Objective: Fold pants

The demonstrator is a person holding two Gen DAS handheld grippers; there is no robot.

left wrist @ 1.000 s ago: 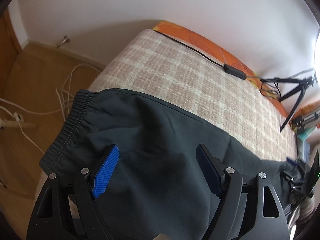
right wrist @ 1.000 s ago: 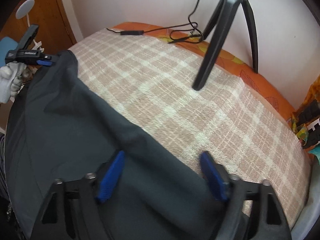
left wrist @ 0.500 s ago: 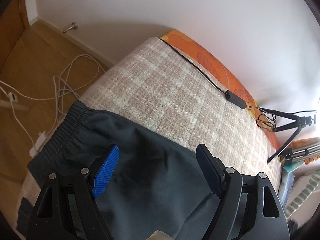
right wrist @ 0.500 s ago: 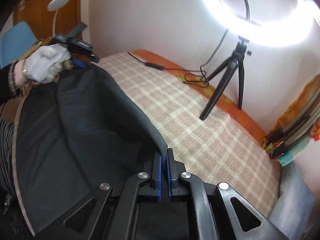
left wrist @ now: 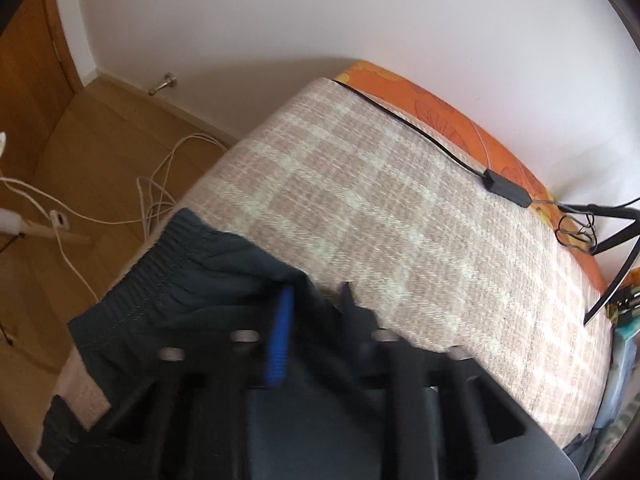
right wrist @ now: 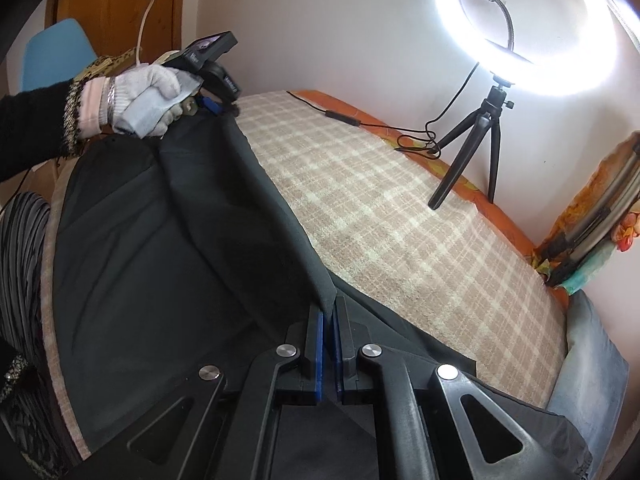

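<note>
The dark pants (right wrist: 160,260) lie along the near edge of the bed (right wrist: 400,208), waistband at the left end. The right gripper (right wrist: 328,320) has its fingers pinched tight on the far edge of a leg. The left gripper (left wrist: 312,320), held in a gloved hand (right wrist: 148,100), is closing on fabric just behind the waistband (left wrist: 160,276). Both ends look nearly secured for the lengthwise fold; next, I'd guess, both hands lift and carry that edge over together, evenly.
</note>
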